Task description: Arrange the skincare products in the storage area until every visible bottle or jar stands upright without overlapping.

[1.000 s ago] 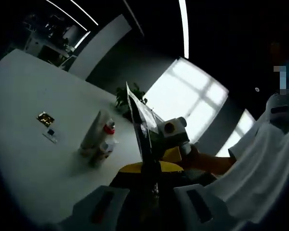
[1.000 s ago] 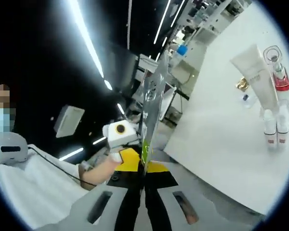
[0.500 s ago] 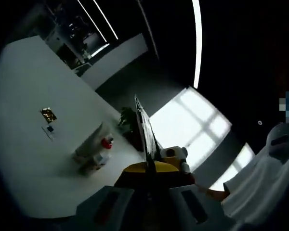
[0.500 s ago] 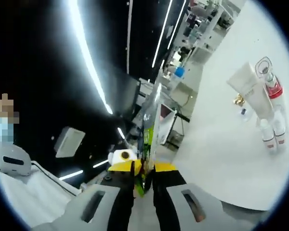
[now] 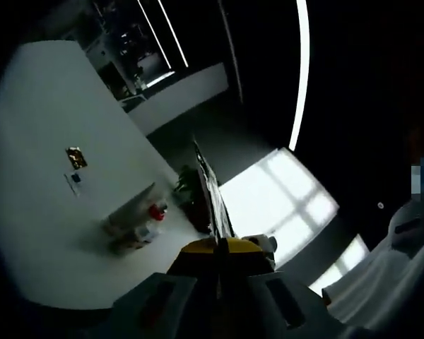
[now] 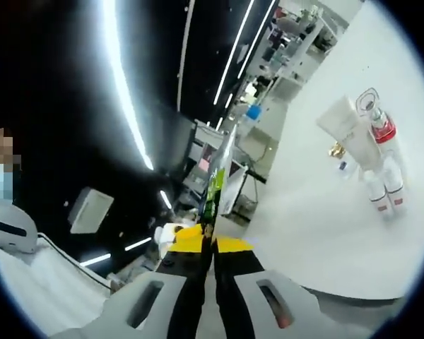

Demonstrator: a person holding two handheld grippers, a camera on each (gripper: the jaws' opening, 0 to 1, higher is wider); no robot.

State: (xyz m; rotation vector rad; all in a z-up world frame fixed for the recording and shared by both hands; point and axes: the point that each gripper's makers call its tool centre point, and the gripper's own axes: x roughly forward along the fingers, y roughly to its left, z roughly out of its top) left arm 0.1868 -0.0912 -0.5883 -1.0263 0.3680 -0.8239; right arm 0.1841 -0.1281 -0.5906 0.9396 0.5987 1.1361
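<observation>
The white bench point(image 5: 35, 233) is the largest thing, tilted in both views, with its far edge running along dark room beyond. Most of its surface is bare around the products, so there is wide open room on every side of them.

On the bench stands a tight cluster of skincare products point(image 6: 367, 152). The biggest is one pale cream tube point(image 6: 345, 126), broad and flat, wide end up in the right gripper view. Just beside it is one clear bottle with a red collar point(image 6: 381, 131) and a clear cap. Touching or nearly touching these are two small white bottles point(image 6: 385, 192) with reddish bands at one end. In the left gripper view the same cluster point(image 5: 134, 222) looks dim, with the red collar plain.

Well apart from the cluster lie one small gold packet point(image 5: 75, 157) and one small flat dark-and-white piece point(image 5: 73, 181).

A thin flat sheet point(image 6: 218, 185), edge-on and glossy with green print, is clamped by both tools: the left gripper point(image 5: 218, 248) has its jaws clenched on it, and the right gripper point(image 6: 208, 233) likewise has its jaws closed on the sheet. Both are off the bench, well away from the products.
</observation>
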